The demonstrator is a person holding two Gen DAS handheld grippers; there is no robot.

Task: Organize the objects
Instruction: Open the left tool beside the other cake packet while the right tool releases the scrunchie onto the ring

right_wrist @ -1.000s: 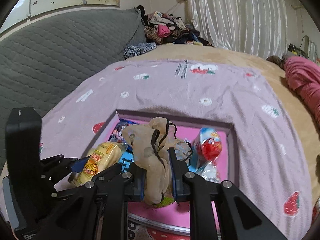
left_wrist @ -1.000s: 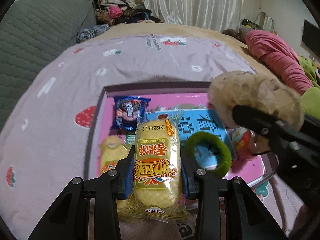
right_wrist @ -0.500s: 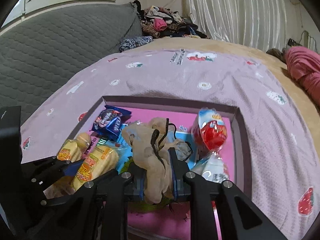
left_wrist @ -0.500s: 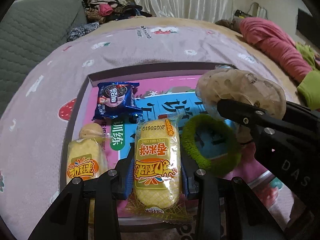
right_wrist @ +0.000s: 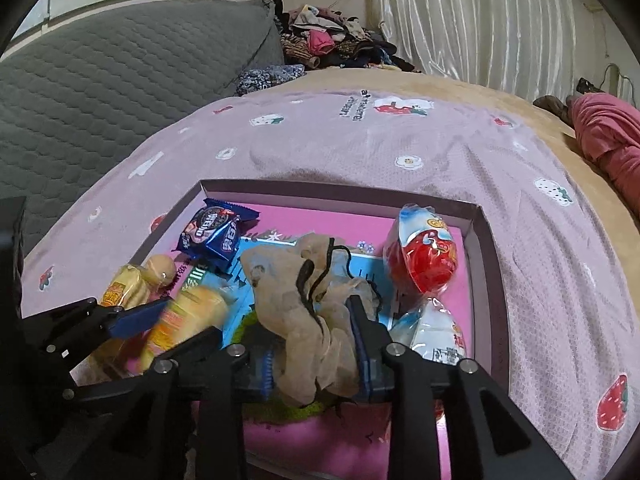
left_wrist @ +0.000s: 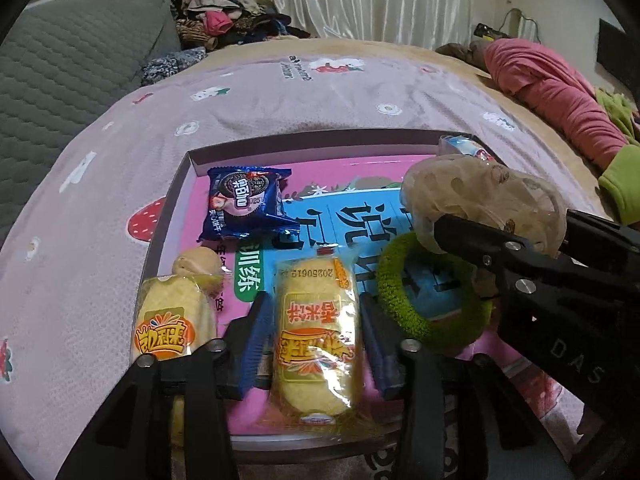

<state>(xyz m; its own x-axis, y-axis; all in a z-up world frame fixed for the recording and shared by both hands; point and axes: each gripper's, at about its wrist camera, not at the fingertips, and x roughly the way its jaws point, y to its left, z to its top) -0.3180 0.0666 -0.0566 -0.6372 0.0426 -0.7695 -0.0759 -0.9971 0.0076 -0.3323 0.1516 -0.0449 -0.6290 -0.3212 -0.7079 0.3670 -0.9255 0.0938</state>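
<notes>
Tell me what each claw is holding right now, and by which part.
Left claw: the yellow rice-cracker packet, fingers either side of its middle but apart, so probably released. Right claw: the beige scrunchie, pinched at its lower bunched part.

A bed carries everything, spread with a lilac blanket printed with strawberries and small white flowers. A shallow box lid with dark walls and a pink printed floor lies directly on the blanket, near the front. Beyond the blanket the tan bedcover shows. A grey quilted cushion leans at the left, a heap of clothes sits at the far end, and a pink garment lies at the right
</notes>
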